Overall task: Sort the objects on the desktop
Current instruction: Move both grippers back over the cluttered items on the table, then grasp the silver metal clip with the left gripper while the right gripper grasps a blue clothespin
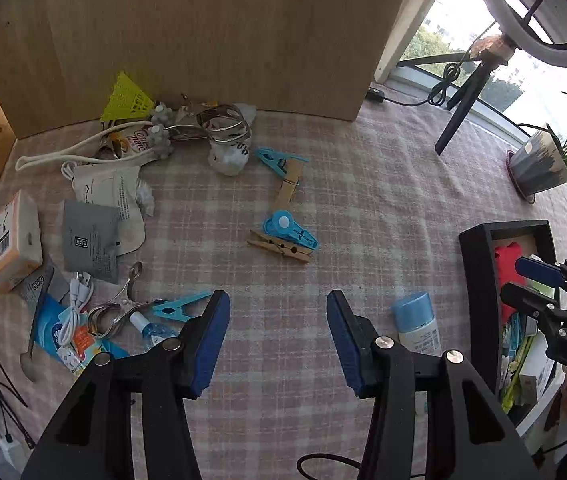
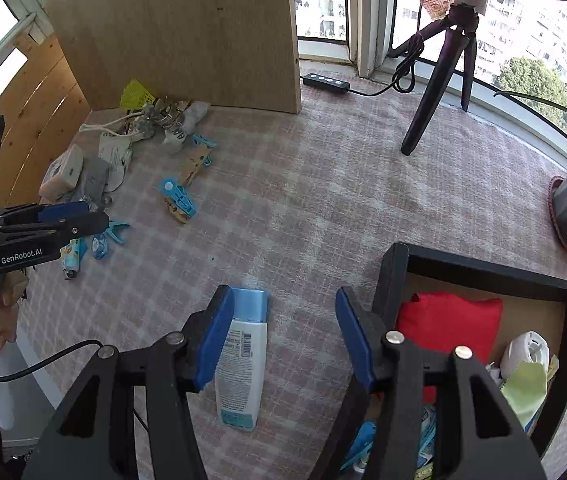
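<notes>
Both tongs released, nothing gripped: left tongs point(image 1: 278, 344) over checked pink cloth surface point(image 1: 363, 208), right tongs point(image 2: 281, 336) beside white blue-capped bottle point(image 2: 243, 356), black box point(image 2: 483, 268) adjacent.

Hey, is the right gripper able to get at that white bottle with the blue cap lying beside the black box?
Probably yes. The right gripper has its jaws open and empty, the bottle lies flat on the checked cloth just below, and nothing covers it; the black box sits alongside, apart.

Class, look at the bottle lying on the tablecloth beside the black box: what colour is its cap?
Light blue, on a white bottle; the right wrist view shows it best.
</notes>
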The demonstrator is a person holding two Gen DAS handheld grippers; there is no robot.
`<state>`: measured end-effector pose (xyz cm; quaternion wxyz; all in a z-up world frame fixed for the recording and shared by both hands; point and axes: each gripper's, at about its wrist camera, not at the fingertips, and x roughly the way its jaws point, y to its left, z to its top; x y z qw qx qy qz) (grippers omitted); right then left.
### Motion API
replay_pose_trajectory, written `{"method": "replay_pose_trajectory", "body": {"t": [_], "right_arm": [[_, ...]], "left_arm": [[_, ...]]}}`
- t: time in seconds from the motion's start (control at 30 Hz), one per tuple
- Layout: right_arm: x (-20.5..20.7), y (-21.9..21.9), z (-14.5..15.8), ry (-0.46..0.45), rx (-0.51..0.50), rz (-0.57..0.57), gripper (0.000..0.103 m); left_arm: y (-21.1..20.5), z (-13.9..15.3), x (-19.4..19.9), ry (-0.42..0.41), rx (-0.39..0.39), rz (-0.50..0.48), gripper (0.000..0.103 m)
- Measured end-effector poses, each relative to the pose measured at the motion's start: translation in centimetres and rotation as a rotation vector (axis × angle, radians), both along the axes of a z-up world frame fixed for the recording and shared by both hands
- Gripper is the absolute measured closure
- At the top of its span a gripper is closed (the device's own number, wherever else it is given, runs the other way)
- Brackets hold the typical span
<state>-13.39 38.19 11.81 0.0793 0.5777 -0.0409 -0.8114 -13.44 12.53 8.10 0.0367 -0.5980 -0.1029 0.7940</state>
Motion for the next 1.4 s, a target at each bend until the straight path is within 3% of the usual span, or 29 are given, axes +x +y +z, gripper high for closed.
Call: {"method": "replay_pose_trajectory", "body": {"t": [0.23,0.53,0.7,0.8,0.93,1.4], "right_arm": [[-4.1,-5.6,-1.6,-0.023,-0.035,0.095,0.056],[-8.7,-10.5,-4.9,-0.081,-0.037,0.149,0.056],[-9.6,-11.3,-5.7,-0.094,-0.045,0.156,0.056],[-9.9,-11.4,-6.0,-0.101,-0.039,0.157,0.056],[-10.4,-11.6,-6.4,-0.115,-0.036,0.153,0.061],[-11.4,-12.3,-6.7,-0.135,-0.042,0.174,0.061]], "left_arm": [[-7.3,-2.7,0.4,-0.060,-0.029,0.118,0.060],[-9.8,-3.9,-0.5,-0.076,-0.012,0.069,0.060],[-11.5,-5.2,0.1,-0.110,-0.094,0.014,0.061],[-12.2,-5.9,0.3,-0.134,-0.151,-0.031,0.071],[-12.8,-6.6,-0.1,-0.148,-0.150,-0.072,0.088],[-11.8,-8.3,-0.3,-0.183,-0.123,-0.132,0.088]]}}
